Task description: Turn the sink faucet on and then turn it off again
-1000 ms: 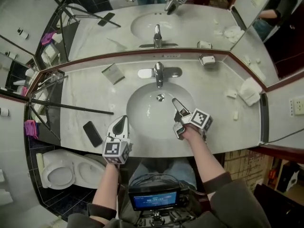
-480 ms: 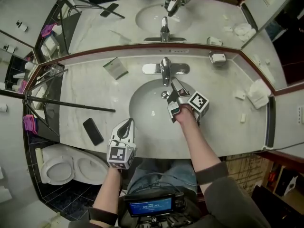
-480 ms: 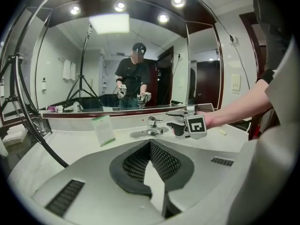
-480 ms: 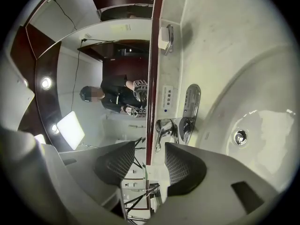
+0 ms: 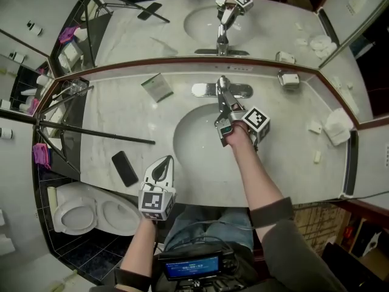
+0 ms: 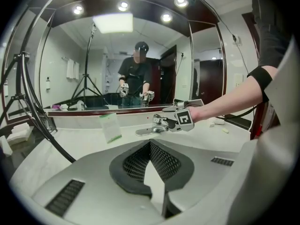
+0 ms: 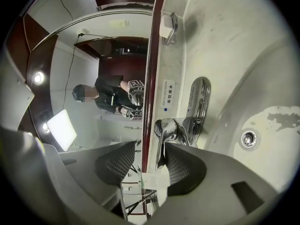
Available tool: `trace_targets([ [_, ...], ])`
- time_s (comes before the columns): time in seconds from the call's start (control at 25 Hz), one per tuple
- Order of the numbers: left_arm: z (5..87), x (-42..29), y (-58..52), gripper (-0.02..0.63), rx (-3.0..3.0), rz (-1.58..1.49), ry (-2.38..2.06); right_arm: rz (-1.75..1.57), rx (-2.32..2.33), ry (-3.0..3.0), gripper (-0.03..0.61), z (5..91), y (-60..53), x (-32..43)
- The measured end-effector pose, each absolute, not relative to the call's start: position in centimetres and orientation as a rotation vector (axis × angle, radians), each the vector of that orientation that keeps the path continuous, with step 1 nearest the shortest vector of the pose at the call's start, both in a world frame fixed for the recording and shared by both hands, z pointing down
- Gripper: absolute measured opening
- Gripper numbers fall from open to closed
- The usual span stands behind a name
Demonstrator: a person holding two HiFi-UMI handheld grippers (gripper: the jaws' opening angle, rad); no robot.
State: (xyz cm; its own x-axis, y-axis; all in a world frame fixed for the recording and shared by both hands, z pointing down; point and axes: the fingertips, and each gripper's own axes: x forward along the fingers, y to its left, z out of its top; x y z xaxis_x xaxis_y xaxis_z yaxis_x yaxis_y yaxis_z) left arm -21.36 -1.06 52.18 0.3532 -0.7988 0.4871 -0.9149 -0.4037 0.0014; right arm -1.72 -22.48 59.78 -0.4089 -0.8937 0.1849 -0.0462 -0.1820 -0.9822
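The chrome faucet [image 5: 222,87] stands at the back of the white sink basin [image 5: 191,142]; I see no water running. My right gripper [image 5: 223,109] reaches over the basin to it, jaws open wide. In the right gripper view the faucet lever [image 7: 161,142] lies between the open pads of my right gripper [image 7: 151,150], close to the right-hand pad [image 7: 180,165], with no grip on it. My left gripper [image 5: 162,165] hangs shut and empty at the counter's front edge. From the left gripper view, its jaws [image 6: 151,146] are closed and the faucet [image 6: 151,130] and right gripper [image 6: 180,118] show beyond.
A black phone [image 5: 124,168] and a tripod pole [image 5: 91,132] lie on the marble counter at the left. A card [image 5: 157,87] stands left of the faucet. A soap dish [image 5: 290,79] and a folded towel [image 5: 337,126] sit at the right. The mirror rises behind; a toilet [image 5: 91,212] is below left.
My right gripper has moved from over the front of the basin back to the faucet, rolling as it went, and now straddles the lever. The left gripper has barely shifted.
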Motion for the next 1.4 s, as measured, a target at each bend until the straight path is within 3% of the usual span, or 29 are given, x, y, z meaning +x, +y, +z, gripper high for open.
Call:
trace_targets([
  [0.36,53.4,-22.2,-1.2,0.002,2.320,0.618,-1.520,-1.750,-1.167,1.390,0.183,60.2,-24.8,-0.9],
  [1.4,53.2,-21.8,-1.7,0.002,2.332,0.606,-1.523,-1.915,-1.189,1.239,0.153,59.7,-25.7,-1.2],
])
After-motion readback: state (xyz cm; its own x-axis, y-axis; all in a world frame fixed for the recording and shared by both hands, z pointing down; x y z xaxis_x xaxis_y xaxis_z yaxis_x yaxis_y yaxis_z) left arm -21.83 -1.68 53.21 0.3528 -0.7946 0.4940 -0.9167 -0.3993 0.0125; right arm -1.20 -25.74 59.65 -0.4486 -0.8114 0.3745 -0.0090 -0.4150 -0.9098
